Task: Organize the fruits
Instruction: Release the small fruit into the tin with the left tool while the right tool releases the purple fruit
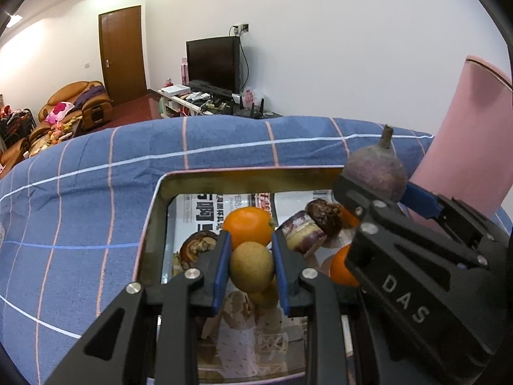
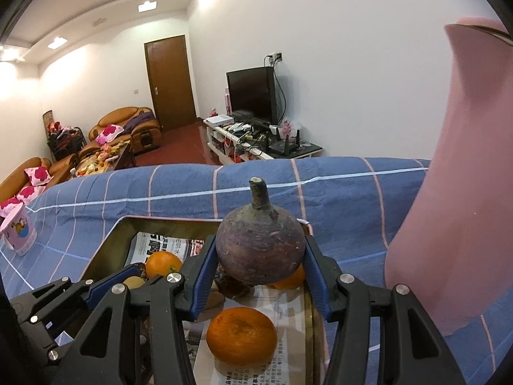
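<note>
A metal tray (image 1: 154, 211) lined with newspaper holds oranges (image 1: 248, 226), a purple fruit (image 1: 299, 234) and brown ones. My left gripper (image 1: 251, 268) is shut on a small yellow-brown round fruit (image 1: 251, 266) just above the tray. My right gripper (image 2: 259, 256) is shut on a dark purple stemmed fruit (image 2: 259, 250), held over the tray's right part; the same purple stemmed fruit (image 1: 375, 173) shows at the right of the left wrist view. An orange (image 2: 242, 337) lies below it in the tray (image 2: 105, 240).
The tray rests on a blue checked cloth (image 1: 80, 208). A tall pink cylinder (image 2: 455, 208) stands close at the right. A pink printed cup (image 2: 19, 229) sits at the left on the cloth. A living room lies beyond.
</note>
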